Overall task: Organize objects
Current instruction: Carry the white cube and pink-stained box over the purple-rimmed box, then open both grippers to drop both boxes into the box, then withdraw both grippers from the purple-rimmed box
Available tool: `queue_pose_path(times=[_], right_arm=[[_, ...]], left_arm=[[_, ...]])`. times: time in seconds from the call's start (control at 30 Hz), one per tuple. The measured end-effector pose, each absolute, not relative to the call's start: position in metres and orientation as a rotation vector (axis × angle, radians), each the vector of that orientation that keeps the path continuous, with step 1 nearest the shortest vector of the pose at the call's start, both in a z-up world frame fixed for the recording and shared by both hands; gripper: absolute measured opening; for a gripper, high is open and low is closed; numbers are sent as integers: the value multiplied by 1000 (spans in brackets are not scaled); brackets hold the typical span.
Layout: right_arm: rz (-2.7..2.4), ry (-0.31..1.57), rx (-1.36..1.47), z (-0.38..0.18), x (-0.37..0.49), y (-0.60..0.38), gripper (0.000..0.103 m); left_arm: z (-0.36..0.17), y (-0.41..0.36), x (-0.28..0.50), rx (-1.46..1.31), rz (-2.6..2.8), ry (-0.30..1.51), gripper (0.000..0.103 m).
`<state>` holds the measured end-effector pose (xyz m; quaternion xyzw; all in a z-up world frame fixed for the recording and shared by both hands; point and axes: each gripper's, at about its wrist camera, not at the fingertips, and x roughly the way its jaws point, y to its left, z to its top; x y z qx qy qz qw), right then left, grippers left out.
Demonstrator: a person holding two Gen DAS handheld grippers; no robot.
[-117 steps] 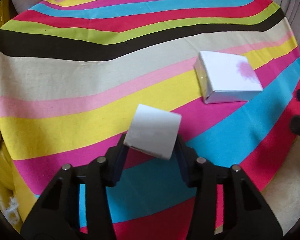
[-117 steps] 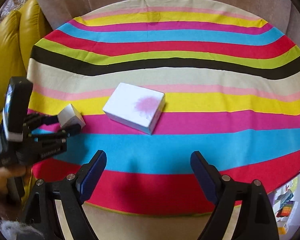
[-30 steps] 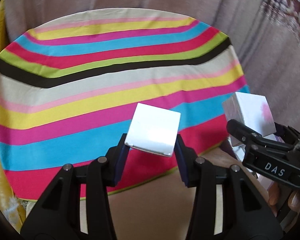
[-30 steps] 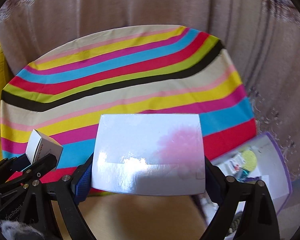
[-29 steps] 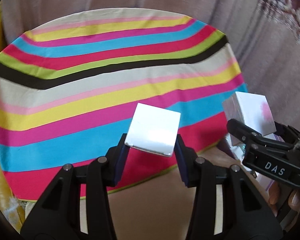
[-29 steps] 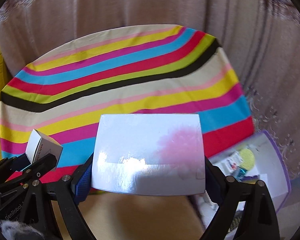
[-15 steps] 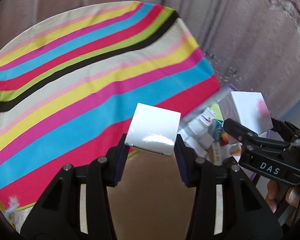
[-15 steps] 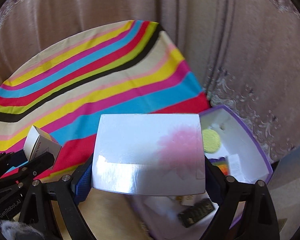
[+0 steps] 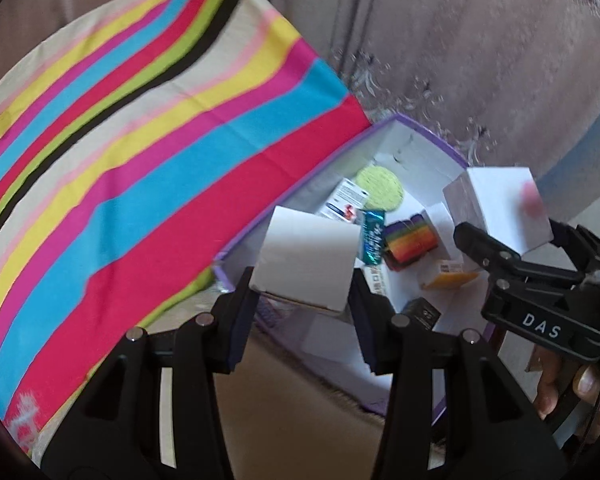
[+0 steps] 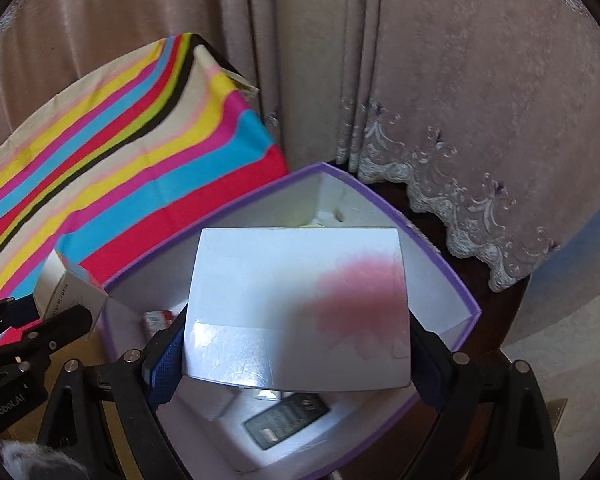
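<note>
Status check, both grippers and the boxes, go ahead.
Left gripper shut on small white box. Right gripper shut on pink-marked white box. Both over purple-rimmed bin, already holding clutter. Nothing blocking the drop.

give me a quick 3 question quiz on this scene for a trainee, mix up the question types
1. True or false: the left claw holds nothing.
2. Multiple choice: the larger white box with the pink blotch in the right claw is over
A. the striped cloth
B. the purple-rimmed storage box
C. the curtain
3. Short answer: name one item already lying in the storage box.

Key
1. False: it is shut on the small white box.
2. B
3. Any one of: the round yellow-green pad, the rainbow-striped item, the dark packet.
</note>
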<state>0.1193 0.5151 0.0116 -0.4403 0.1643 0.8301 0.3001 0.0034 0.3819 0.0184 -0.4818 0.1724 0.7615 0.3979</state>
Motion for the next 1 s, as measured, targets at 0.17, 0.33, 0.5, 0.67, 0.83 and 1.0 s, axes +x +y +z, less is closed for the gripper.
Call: queue_pose_path(times=[0.17, 0.33, 0.5, 0.67, 0.83, 1.0], right_arm=[[2184, 444, -1154, 10, 133, 531, 95], [2154, 470, -1167, 5, 139, 542, 97], [2154, 484, -1163, 6, 143, 545, 99], [2167, 484, -1151, 16, 148, 542, 99], [2175, 468, -1149, 24, 159, 537, 99], [2163, 457, -1149, 28, 177, 529, 99]], left_arm=[[10, 407, 5, -1254, 1892, 459, 50], [4, 421, 7, -1272, 1875, 473, 67], [7, 419, 9, -1268, 1886, 478, 80], [14, 407, 24, -1292, 1864, 460, 97], [26, 389, 45, -1289, 1878, 406, 103], [30, 383, 60, -1280, 1872, 408, 103]])
